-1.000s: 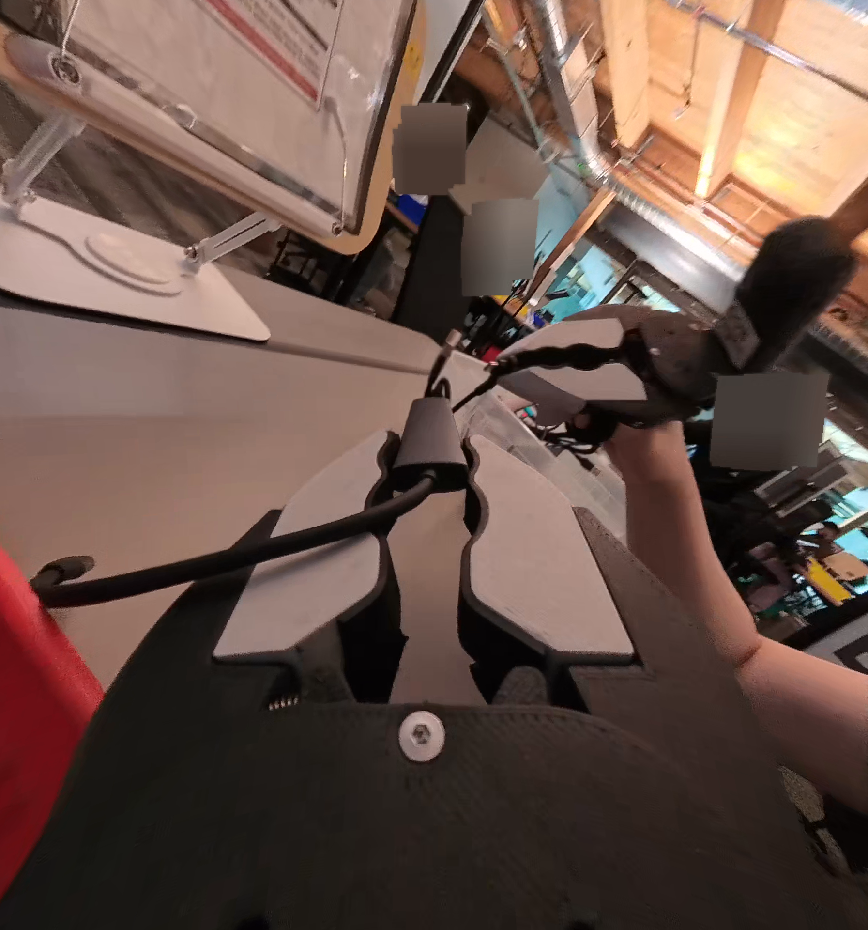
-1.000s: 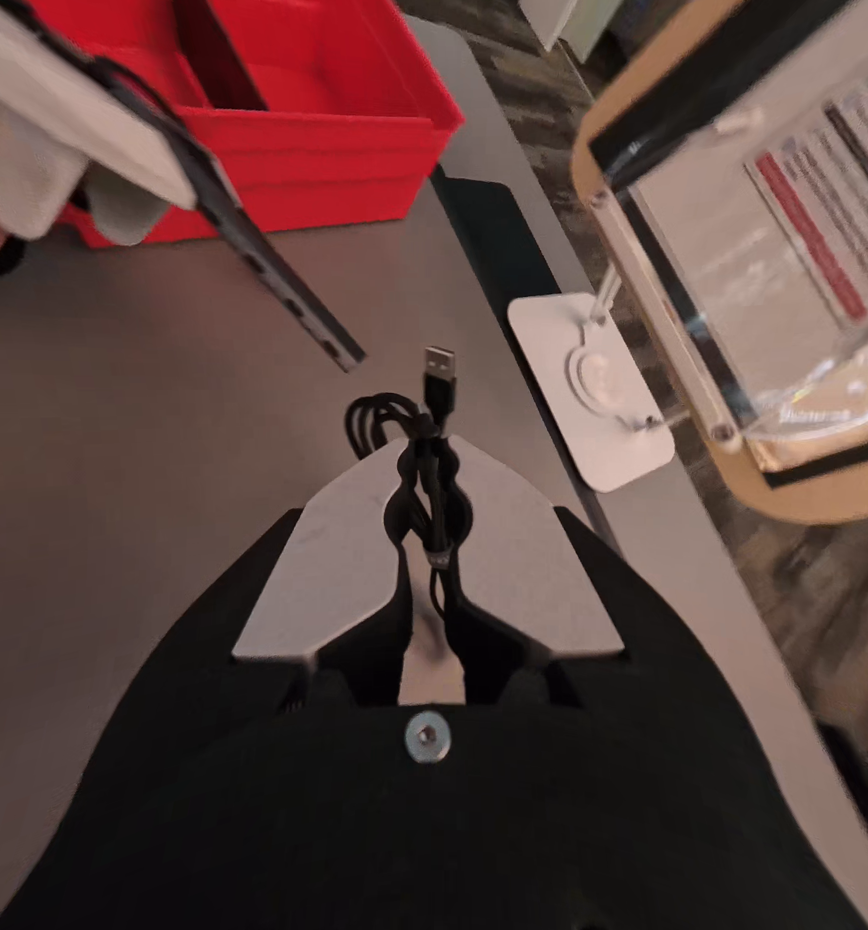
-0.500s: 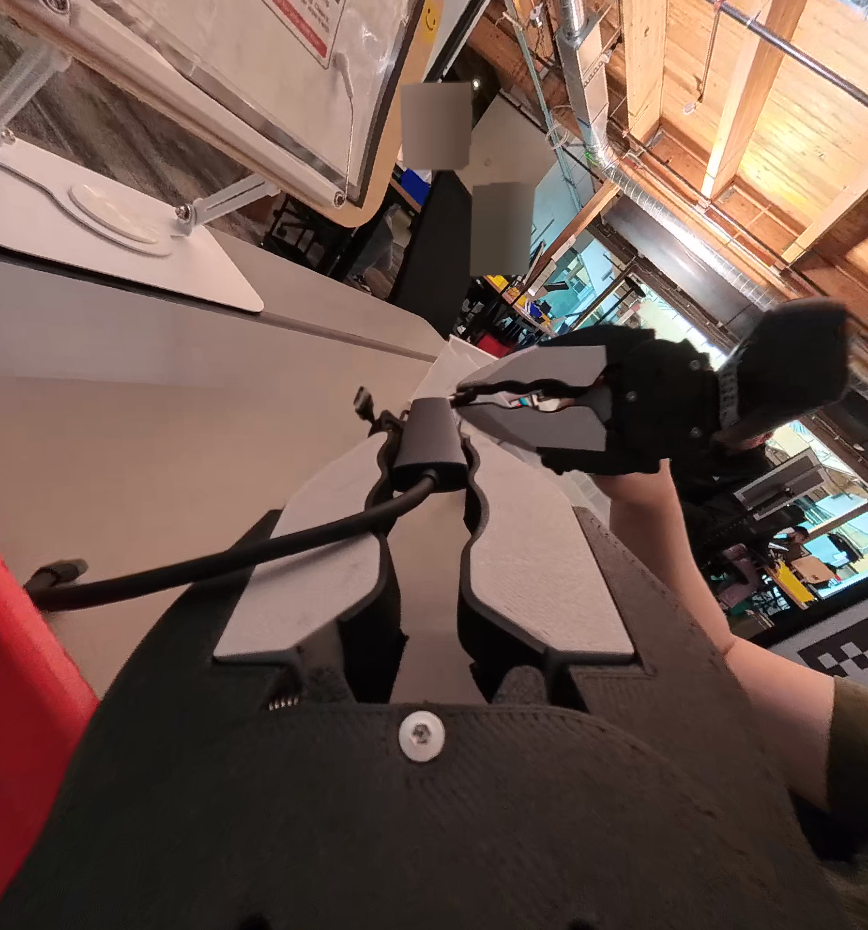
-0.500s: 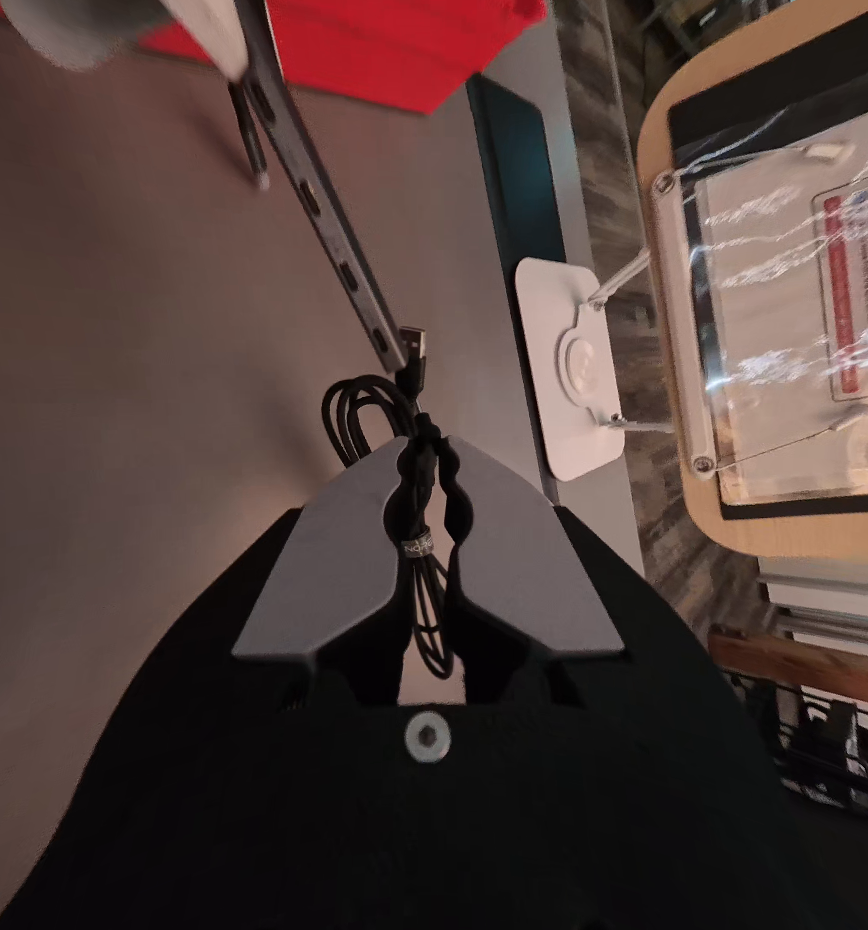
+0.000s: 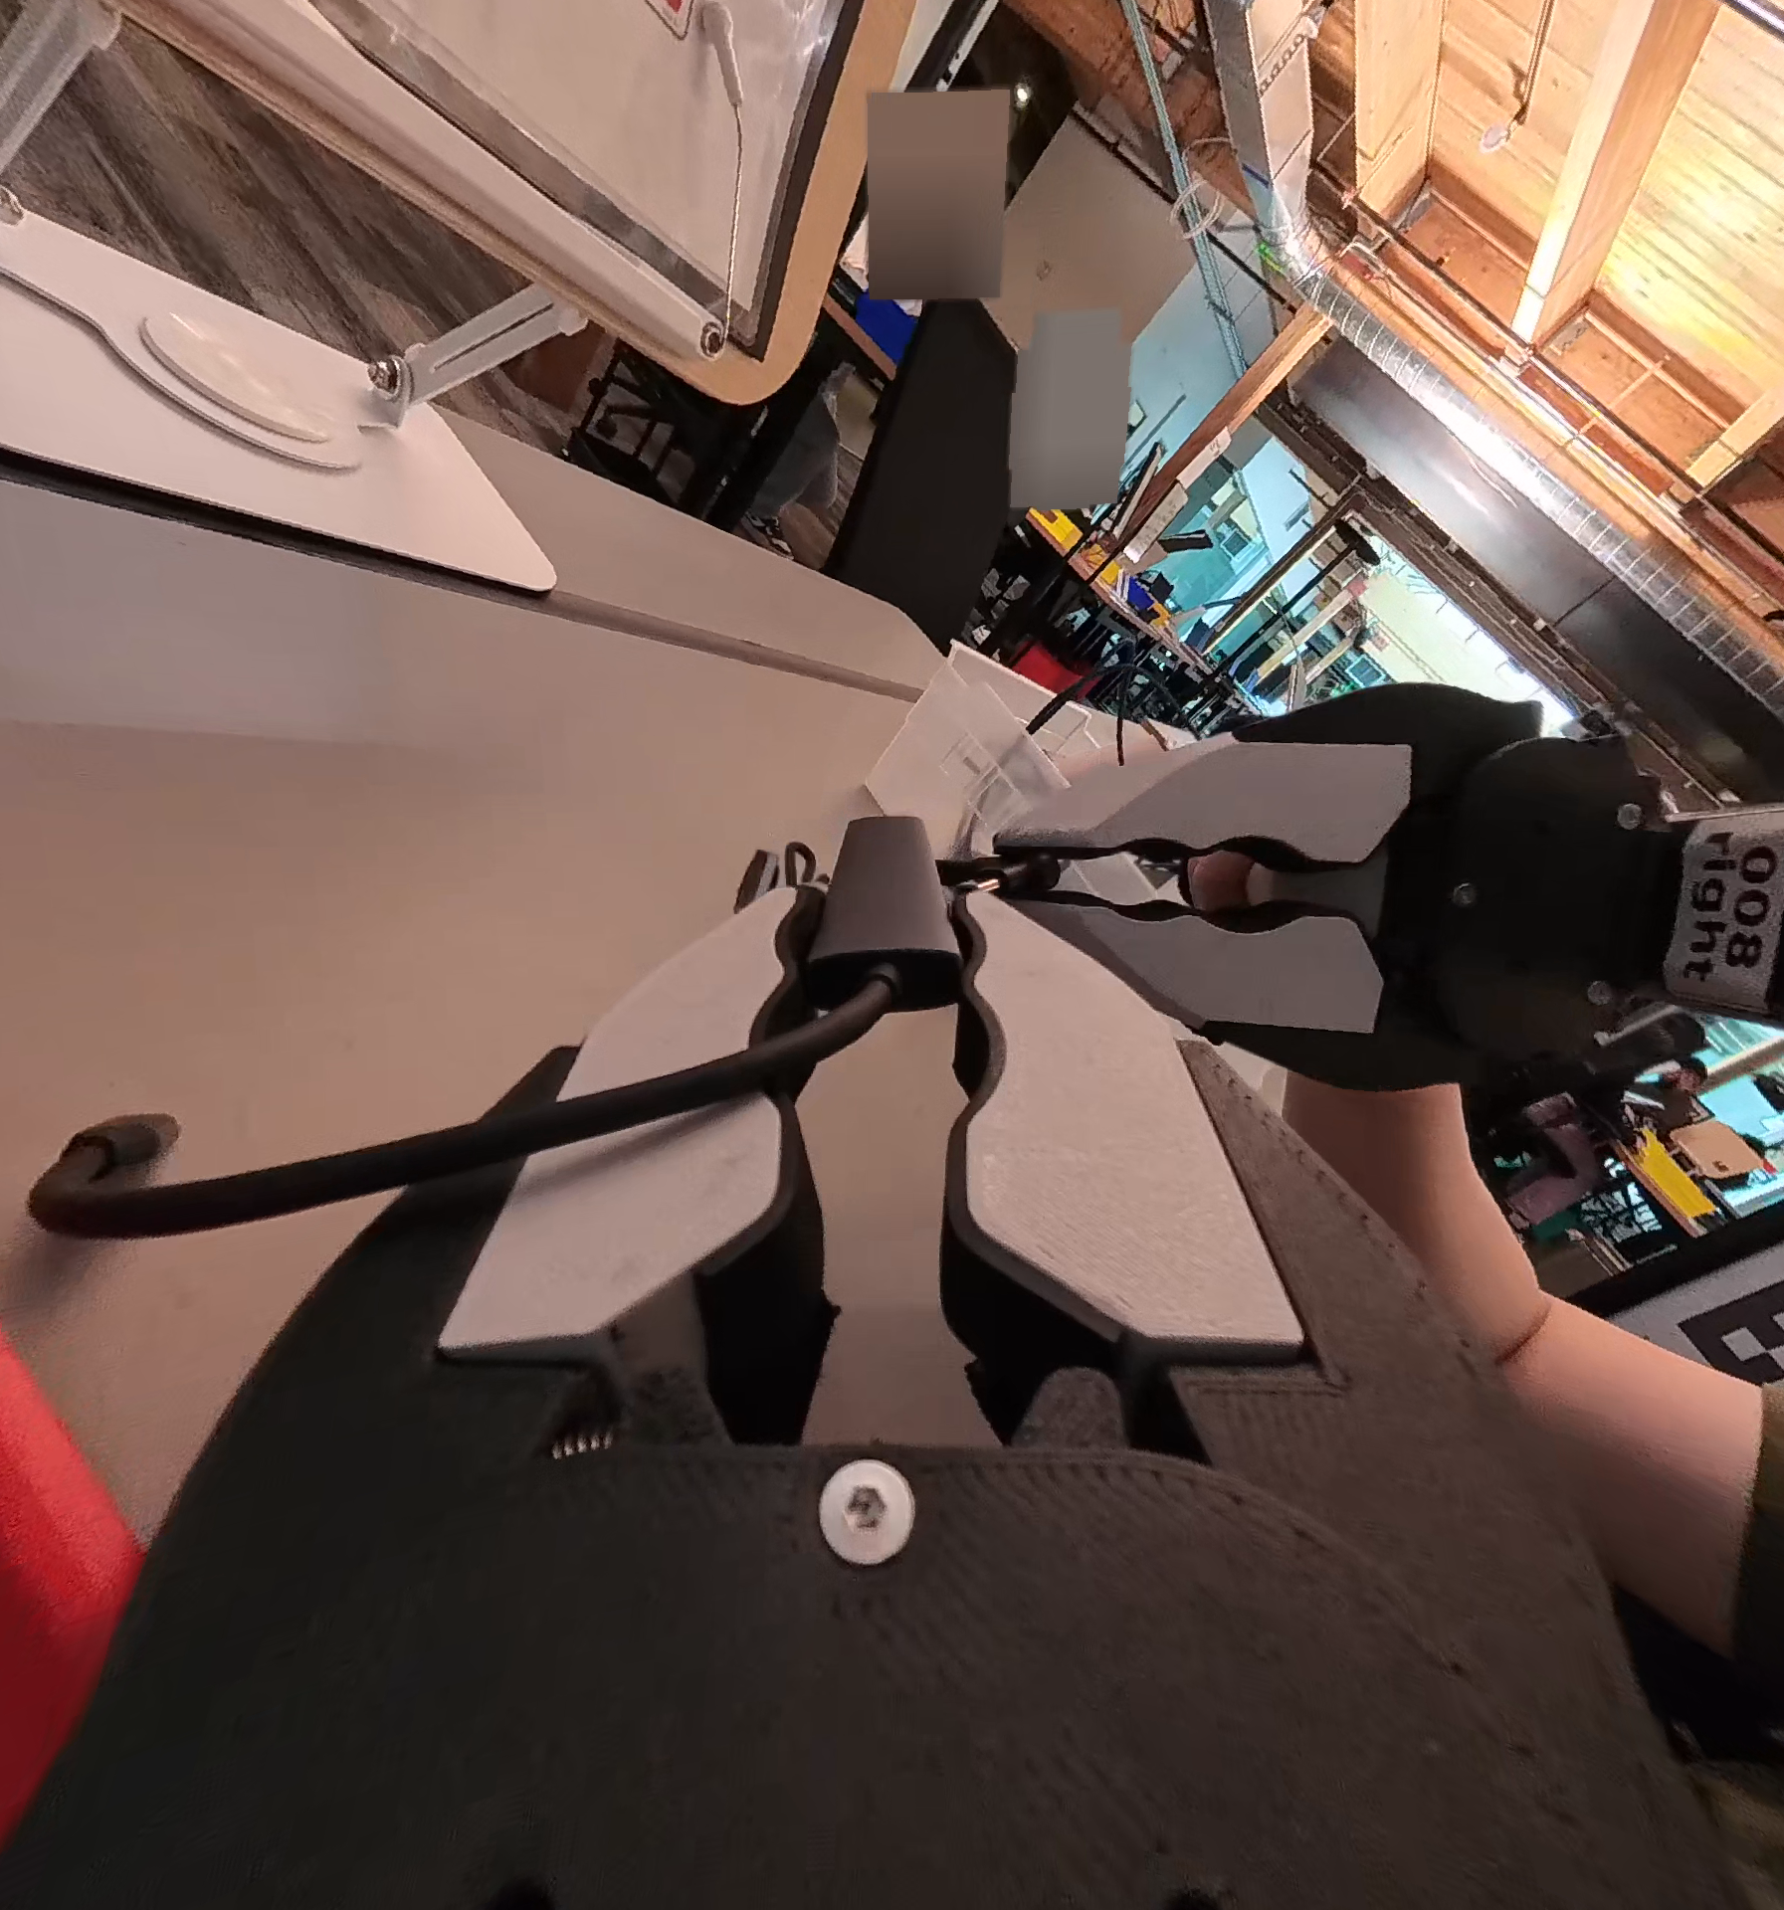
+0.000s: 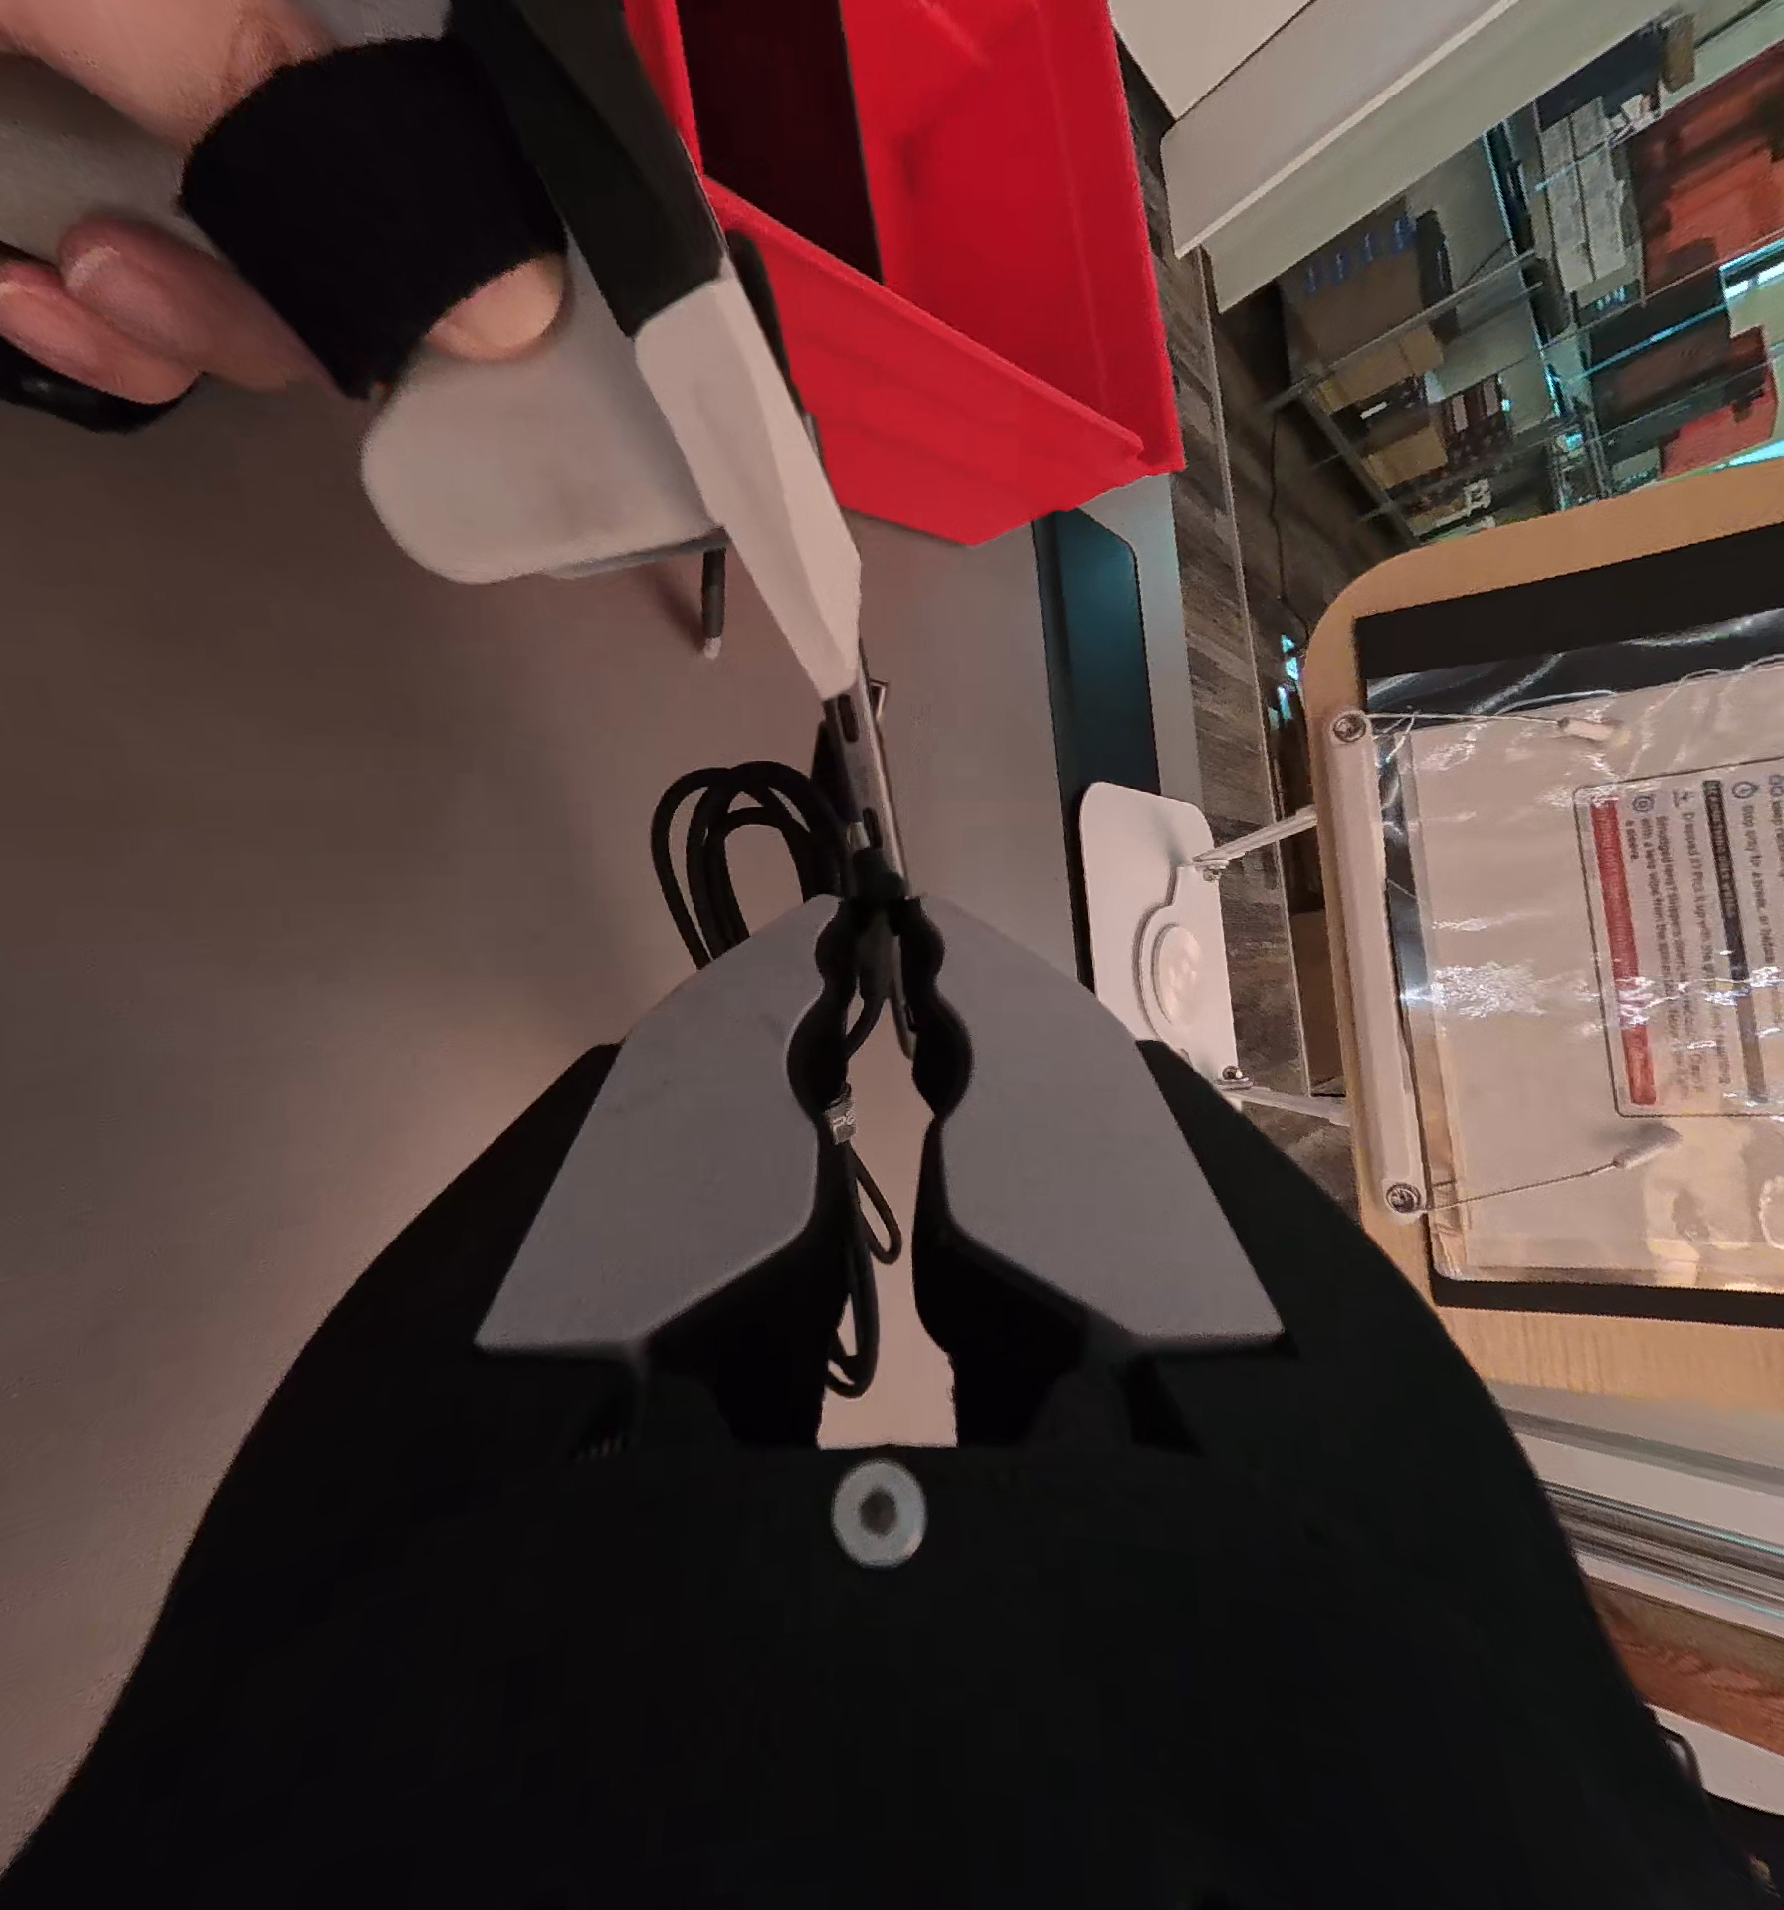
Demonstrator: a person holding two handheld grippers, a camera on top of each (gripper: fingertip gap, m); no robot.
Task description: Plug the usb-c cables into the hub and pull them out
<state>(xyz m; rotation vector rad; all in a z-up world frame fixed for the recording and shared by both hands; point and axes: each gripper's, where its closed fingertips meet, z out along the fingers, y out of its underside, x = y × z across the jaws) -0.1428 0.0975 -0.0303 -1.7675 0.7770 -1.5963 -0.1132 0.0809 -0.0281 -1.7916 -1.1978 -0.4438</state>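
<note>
Above grey tabletop (image 5: 246,827), your left gripper (image 5: 882,930) clamps the hub (image 5: 882,910) steady while right gripper (image 6: 872,930), closed on bundled cable (image 6: 753,848), seats its plug.

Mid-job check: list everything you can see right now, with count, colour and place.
hub: 1, dark grey, clamped in the left gripper, its own lead trailing left
cable: 1, black, coiled, held in the right gripper, plug at the hub's side
bin: 1, red, far edge of the table
stand base: 1, white, on the table
table: 1, grey
left gripper: shut on hub
right gripper: shut on cable
</note>
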